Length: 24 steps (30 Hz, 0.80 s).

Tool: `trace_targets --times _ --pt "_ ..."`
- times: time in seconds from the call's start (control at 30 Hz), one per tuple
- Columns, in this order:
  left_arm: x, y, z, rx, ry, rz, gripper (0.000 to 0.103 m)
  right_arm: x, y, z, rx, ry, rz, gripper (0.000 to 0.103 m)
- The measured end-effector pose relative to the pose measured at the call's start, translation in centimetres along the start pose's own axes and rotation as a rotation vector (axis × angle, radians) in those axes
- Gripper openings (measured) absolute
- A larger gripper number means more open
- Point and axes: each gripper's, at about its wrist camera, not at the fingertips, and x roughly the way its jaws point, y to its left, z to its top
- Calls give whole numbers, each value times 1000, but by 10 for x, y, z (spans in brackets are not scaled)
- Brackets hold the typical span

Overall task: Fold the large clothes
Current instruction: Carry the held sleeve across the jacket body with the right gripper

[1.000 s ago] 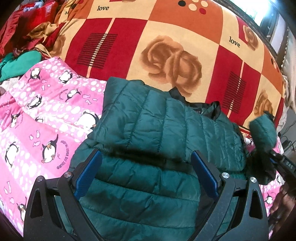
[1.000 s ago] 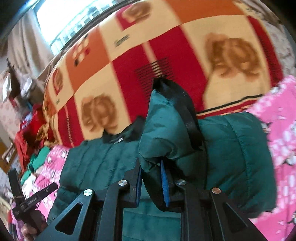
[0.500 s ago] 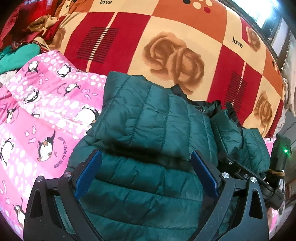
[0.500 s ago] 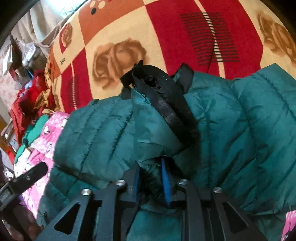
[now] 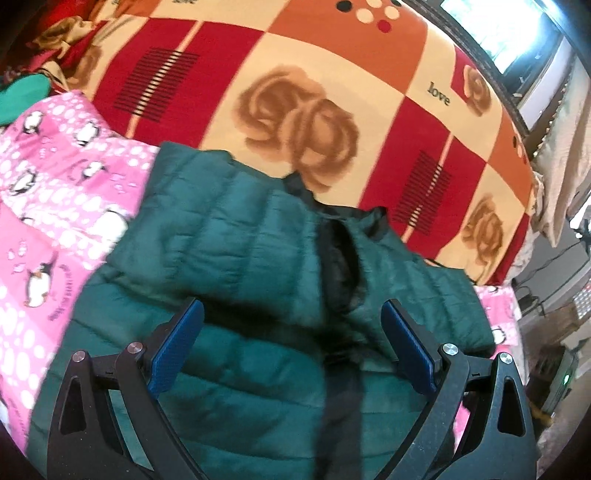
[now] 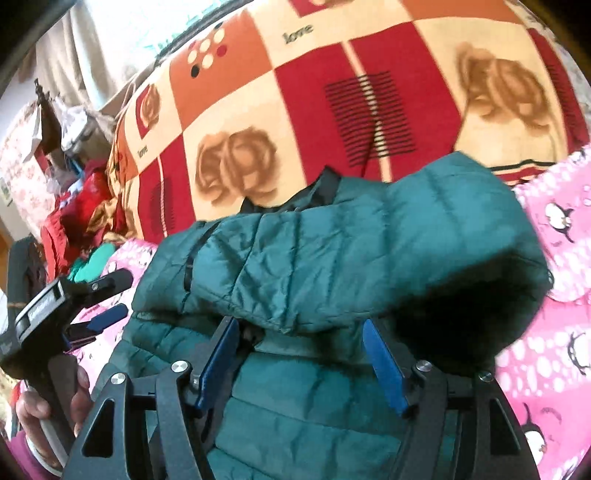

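A dark green quilted jacket (image 5: 236,236) lies on the bed with both sleeves folded across its body. Its black-lined collar (image 5: 338,254) shows near the middle in the left wrist view. My left gripper (image 5: 291,332) hovers open over the jacket's lower half, its blue pads (image 5: 177,350) wide apart and holding nothing. In the right wrist view the jacket (image 6: 332,258) fills the middle, the folded sleeve lying on top. My right gripper (image 6: 299,339) has its jaws opening just short of the sleeve's edge, and nothing is pressed between its pads (image 6: 384,365). The left gripper (image 6: 99,317) also appears at that view's left, held by a hand (image 6: 55,398).
A pink penguin-print blanket (image 5: 48,206) lies under the jacket, over a red, orange and cream rose-patterned blanket (image 5: 295,110). Red and green clothes (image 6: 85,229) are piled at the far side. A curtained window (image 6: 110,33) stands behind the bed.
My right gripper laid the sleeve it held across the jacket, then let go and drew back with its jaws spreading. My left gripper stayed open and shifted slightly over the jacket.
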Motion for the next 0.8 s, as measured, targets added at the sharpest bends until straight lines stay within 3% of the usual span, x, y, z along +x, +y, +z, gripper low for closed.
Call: trace_targets --times 0.17,0.47,0.63,0.7,0.73,0.77,0.8 --pt "25 -31 0 71 47 18 97 -10 -3 -6 -40 -65 -35 68" --pt "78 -57 -5 115 138 109 97 -11 -33 -4 18 -68 -39 68" --pt "92 -67 -4 164 130 148 96 -19 -42 2 44 -96 -49 68" --pt "95 -70 -3 197 126 172 77 -22 -44 2 57 -108 -48 68" --pt "96 -72 -3 216 131 184 52 -23 -45 2 60 -115 -49 68" --pt "97 -74 -2 239 141 191 40 -26 -46 2 64 -130 -54 68" --pt "96 -76 -2 250 142 184 35 -28 -47 3 67 -141 -58 68"
